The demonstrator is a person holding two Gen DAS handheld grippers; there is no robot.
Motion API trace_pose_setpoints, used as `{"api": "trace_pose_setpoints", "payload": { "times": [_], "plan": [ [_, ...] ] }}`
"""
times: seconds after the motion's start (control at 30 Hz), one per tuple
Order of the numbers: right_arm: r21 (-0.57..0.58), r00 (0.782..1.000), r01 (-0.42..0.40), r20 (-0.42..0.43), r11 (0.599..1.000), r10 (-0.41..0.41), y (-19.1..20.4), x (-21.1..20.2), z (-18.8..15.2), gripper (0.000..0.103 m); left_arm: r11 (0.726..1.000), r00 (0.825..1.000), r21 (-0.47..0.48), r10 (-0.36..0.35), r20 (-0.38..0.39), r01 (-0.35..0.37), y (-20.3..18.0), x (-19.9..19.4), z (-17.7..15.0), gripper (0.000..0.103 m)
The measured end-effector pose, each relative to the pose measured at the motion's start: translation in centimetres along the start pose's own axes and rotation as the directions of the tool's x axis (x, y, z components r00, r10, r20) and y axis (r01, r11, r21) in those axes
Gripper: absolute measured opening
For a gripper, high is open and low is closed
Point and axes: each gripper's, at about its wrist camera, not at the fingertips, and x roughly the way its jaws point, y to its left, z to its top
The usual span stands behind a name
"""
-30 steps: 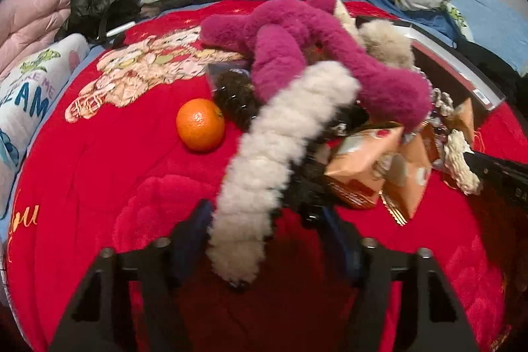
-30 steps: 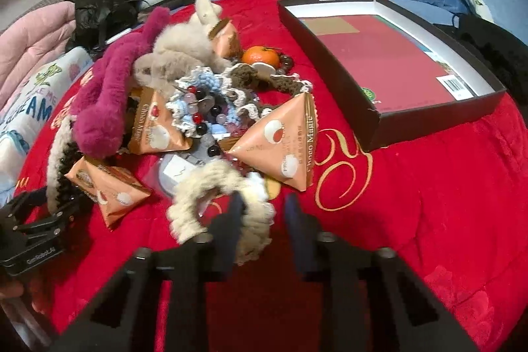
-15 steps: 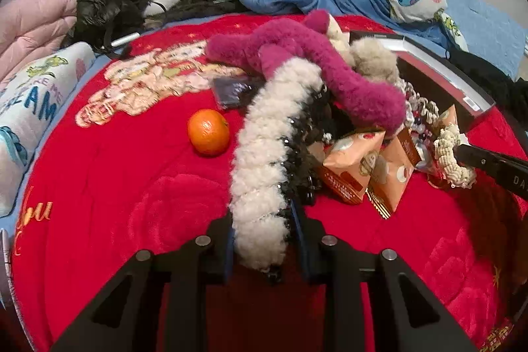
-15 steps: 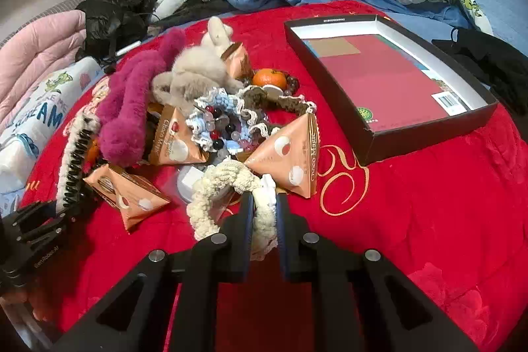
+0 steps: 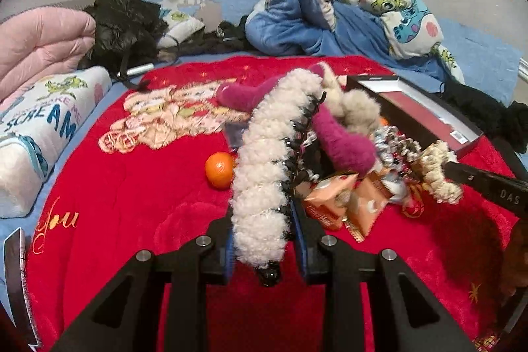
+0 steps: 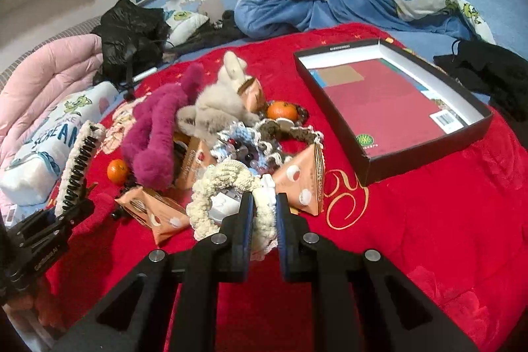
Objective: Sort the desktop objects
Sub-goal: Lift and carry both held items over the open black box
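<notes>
Clamping the left gripper [image 5: 262, 215] tight on the bottom end of a long fluffy white hair claw with black teeth [image 5: 264, 154], with the jaws having just been closing around it. Holding the claw tilted up over the fuzzy red blanket [image 5: 132, 203], in front of the pile of things. Squeezing the right gripper [image 6: 264, 203] on a cream knitted ring scrunchie [image 6: 224, 177], with those jaws also having just been closing. Keeping the scrunchie between the pads at the near edge of the pile.

Showing only in the right view: the whole flat black cardboard box with a red bottom [image 6: 425, 150], lying open on the blanket to the right of the pile. Showing only one end of that box in the left view, partly hidden behind the soft toys. Showing only in the left view: the pale bear picture [image 5: 165, 117] sewn on the blanket, and the right gripper coming in from the right side with the scrunchie.

Counting in the right view:
- two small round oranges [image 6: 117, 170], one at the left of the pile and one at the back
- four orange triangle snack packets [image 6: 303, 177]
- one long dark pink plush toy [image 6: 155, 134]
- one fluffy beige toy [image 6: 217, 108]
- one blue and white beaded scrunchie [image 6: 244, 141]

Counting only one full orange and two packets in the left view.
</notes>
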Motion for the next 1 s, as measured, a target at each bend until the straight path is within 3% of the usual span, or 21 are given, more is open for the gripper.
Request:
{"api": "trace_pose_setpoints", "payload": {
  "times": [0.17,0.4,0.53,0.77,1.0],
  "plan": [
    [-0.025,0.999,0.001,0.034,1.0,0.0,0.7,-1.3,-0.2,0.014,0.999,0.999,0.001,-0.036,0.038,0.036,-2.6,-1.3,0.7,0.029],
    [0.022,0.989,0.12,0.086,0.993,-0.121,-1.8,-4.8,-0.3,0.014,0.989,0.99,0.06,-0.135,0.045,0.133,-9.2,-2.2,0.9,0.029],
    [0.052,0.965,0.219,0.135,0.974,-0.224,-3.8,-7.2,-0.6,0.014,0.974,0.976,0.083,-0.213,0.049,0.209,-13.7,-3.0,0.9,0.029],
    [0.06,0.93,0.339,0.131,0.939,-0.344,-8.6,-9.7,-2.0,0.014,0.947,0.952,0.119,-0.304,0.044,0.297,-19.7,-2.6,0.1,0.029],
    [0.092,0.902,0.404,0.122,0.91,-0.413,-12.8,-11.8,-3.5,0.014,0.934,0.944,0.156,-0.329,0.03,0.321,-22.8,-2.4,-0.5,0.029]
  ]
}}
